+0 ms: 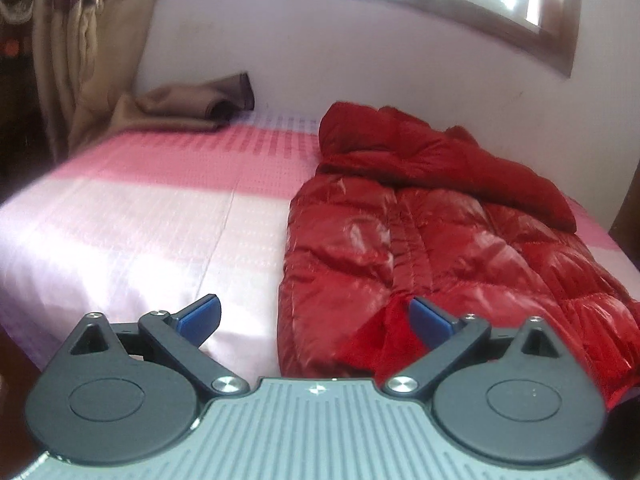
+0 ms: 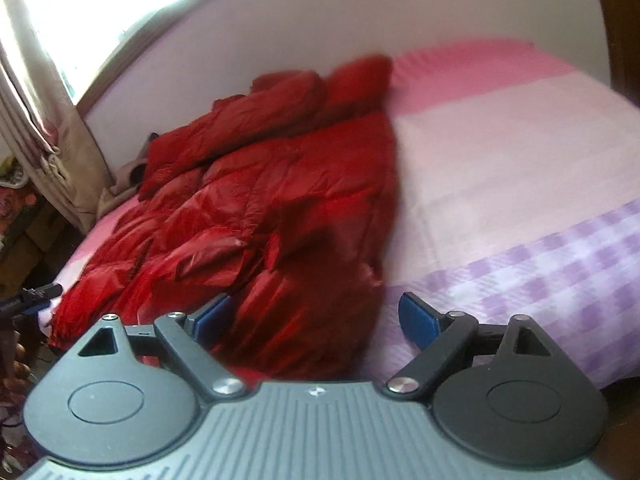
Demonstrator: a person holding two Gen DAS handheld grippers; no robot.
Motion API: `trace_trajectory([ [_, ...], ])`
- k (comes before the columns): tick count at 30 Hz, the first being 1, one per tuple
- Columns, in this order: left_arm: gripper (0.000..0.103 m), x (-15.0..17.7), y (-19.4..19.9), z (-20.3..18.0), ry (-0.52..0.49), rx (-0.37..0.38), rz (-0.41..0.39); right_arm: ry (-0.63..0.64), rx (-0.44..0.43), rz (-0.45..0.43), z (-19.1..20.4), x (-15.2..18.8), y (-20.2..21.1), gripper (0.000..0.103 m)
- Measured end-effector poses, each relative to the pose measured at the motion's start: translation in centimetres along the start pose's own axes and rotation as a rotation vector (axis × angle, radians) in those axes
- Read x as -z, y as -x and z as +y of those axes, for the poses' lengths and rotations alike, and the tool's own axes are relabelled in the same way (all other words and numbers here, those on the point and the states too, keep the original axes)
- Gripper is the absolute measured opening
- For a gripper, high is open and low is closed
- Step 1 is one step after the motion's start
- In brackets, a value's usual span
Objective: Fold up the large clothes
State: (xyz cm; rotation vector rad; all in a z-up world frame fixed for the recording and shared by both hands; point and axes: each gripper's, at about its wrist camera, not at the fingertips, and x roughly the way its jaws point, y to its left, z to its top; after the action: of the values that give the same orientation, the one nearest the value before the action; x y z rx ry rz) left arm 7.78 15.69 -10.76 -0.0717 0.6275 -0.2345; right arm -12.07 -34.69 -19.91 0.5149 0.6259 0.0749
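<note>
Near the red jacket's (image 1: 420, 240) hem, both grippers (image 1: 316, 320) (image 2: 316, 316) gape wide, empty.

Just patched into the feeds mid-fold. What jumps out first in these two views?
The shiny red puffer jacket dominates: it lies spread on the pink and white bedsheet, toward the right in the left wrist view, with its hood end near the wall. Both the left gripper and the right gripper are open at the jacket's near hem, holding nothing. A brown cloth lies bunched at the far left corner by the curtain.
</note>
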Motion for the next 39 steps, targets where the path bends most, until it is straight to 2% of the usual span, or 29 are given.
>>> trace_trajectory([
  [2,0.091,0.4,-0.6,0.5,0.023,0.044,0.037,-0.007,-0.025,0.005,0.0,0.0,-0.4,0.075],
  [4,0.078,0.9,-1.6,0.8,0.047,0.102,0.097,-0.001,-0.038,0.005,0.0,0.1,-0.7,0.067],
  [6,0.074,1.2,-2.3,1.3,0.094,0.165,0.132,-0.003,-0.046,0.004,-0.1,0.2,-0.8,0.059],
  [8,0.064,1.1,-2.2,1.7,0.112,0.195,0.130,-0.011,-0.060,0.011,-0.3,0.1,-0.7,0.041],
  [9,0.055,1.1,-2.2,1.7,0.117,0.220,0.136,-0.015,-0.067,0.014,-0.4,0.1,-0.6,0.039],
  [10,0.051,1.0,-2.2,1.9,0.127,0.241,0.146,-0.018,-0.072,0.016,-0.6,0.1,-0.6,0.034],
  [12,0.048,0.7,-2.3,1.6,0.109,0.252,0.155,-0.034,-0.087,0.020,-0.9,-0.1,-0.6,0.032],
  [14,0.049,0.5,-2.4,1.2,0.057,0.248,0.154,-0.026,-0.091,0.024,-0.9,-0.1,-0.6,0.033],
  [15,0.056,0.6,-2.4,1.4,0.061,0.252,0.156,-0.021,-0.086,0.028,-0.9,-0.1,-0.6,0.035],
  [16,0.072,0.7,-2.4,1.5,0.064,0.254,0.153,-0.039,-0.082,0.024,-1.1,-0.1,-0.5,0.038],
  [17,0.081,0.7,-2.4,1.6,0.057,0.248,0.149,-0.064,-0.083,0.022,-1.3,0.0,-0.5,0.044],
  [18,0.098,0.8,-2.5,1.5,0.047,0.234,0.140,-0.089,-0.093,0.019,-1.6,0.1,-0.5,0.046],
  [20,0.102,1.0,-2.8,1.5,0.071,0.238,0.136,-0.116,-0.107,0.012,-1.8,0.1,-0.6,0.048],
  [23,0.098,0.9,-3.1,1.0,0.068,0.255,0.139,-0.091,-0.099,0.011,-1.0,0.1,-1.1,0.048],
  [24,0.084,0.9,-3.0,0.7,0.054,0.263,0.139,-0.073,-0.090,0.010,-0.7,0.1,-1.3,0.047],
  [25,0.063,0.8,-3.1,0.5,0.045,0.281,0.148,-0.056,-0.086,0.012,-0.4,0.1,-1.5,0.037],
  [26,0.054,0.7,-3.1,0.3,0.042,0.267,0.154,-0.045,-0.085,0.011,-0.3,0.1,-1.6,0.028],
  [28,0.031,0.4,-2.9,0.5,0.067,0.248,0.158,-0.047,-0.099,0.001,-0.4,0.1,-1.6,0.019],
  [31,0.021,0.0,-2.2,1.1,0.123,0.240,0.144,-0.052,-0.123,-0.015,-0.7,0.0,-0.9,0.013],
  [33,0.020,-0.2,-1.7,1.3,0.152,0.255,0.138,-0.076,-0.143,-0.025,-1.0,-0.2,-0.4,0.013],
  [39,0.018,0.1,-0.4,0.8,0.133,0.250,0.110,-0.110,-0.184,-0.041,-1.3,-0.1,1.2,0.012],
])
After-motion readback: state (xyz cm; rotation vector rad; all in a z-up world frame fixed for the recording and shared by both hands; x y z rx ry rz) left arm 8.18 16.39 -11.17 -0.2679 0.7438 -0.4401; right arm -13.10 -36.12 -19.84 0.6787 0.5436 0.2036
